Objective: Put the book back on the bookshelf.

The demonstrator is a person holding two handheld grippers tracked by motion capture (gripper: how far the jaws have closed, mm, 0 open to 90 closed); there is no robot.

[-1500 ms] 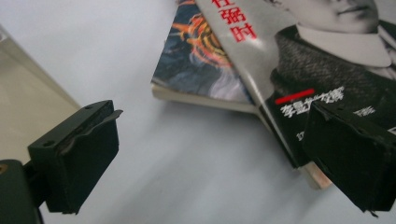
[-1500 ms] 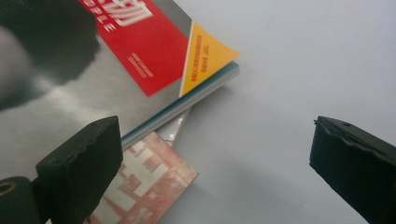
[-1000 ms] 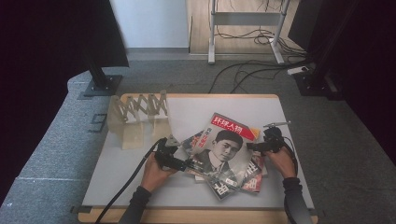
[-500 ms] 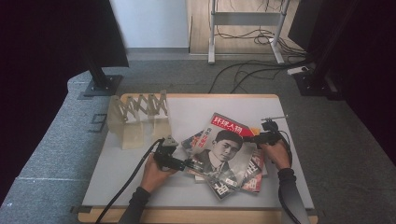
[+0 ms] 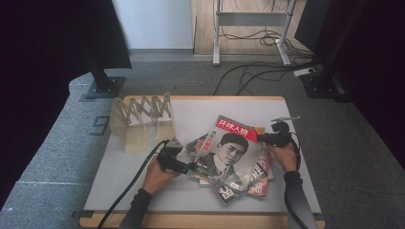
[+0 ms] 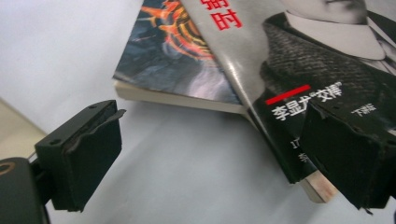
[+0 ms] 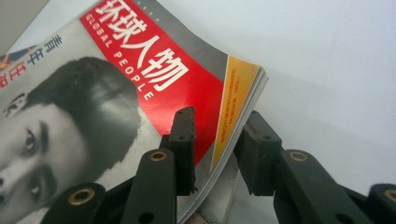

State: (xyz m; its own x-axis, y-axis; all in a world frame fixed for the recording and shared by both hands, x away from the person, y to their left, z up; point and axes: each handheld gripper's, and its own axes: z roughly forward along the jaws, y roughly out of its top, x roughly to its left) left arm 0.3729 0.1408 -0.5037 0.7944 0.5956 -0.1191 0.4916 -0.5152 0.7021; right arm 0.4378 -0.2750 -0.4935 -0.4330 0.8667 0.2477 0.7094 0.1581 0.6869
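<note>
A stack of several magazines lies at the front right of the white table (image 5: pixel 133 176). The top magazine (image 5: pixel 229 150) has a red title band and a black-and-white portrait. My right gripper (image 5: pixel 261 138) sits at that magazine's right edge; its jaws have just been closing. In the right gripper view the cover (image 7: pixel 154 79) and its yellow strip pass between the jaws of the right gripper (image 7: pixel 215 144), one on top and one under the edge. My left gripper (image 5: pixel 193 167) stands open at the stack's lower-left corner. In the left gripper view the left gripper (image 6: pixel 210 158) has one jaw over bare table and the other over the corner of the top magazine (image 6: pixel 317 60).
A pale folding accordion rack (image 5: pixel 141 119) stands at the table's back left. A lower magazine with an orange and blue cover (image 6: pixel 173 60) juts out under the top one. A dark monitor stand (image 5: pixel 102 86) and cables (image 5: pixel 248 71) lie on the grey floor beyond the table.
The right gripper's jaws have narrowed onto the right edge of the top magazine, and the hand has shifted slightly towards it. The left hand and the stack have stayed put.
</note>
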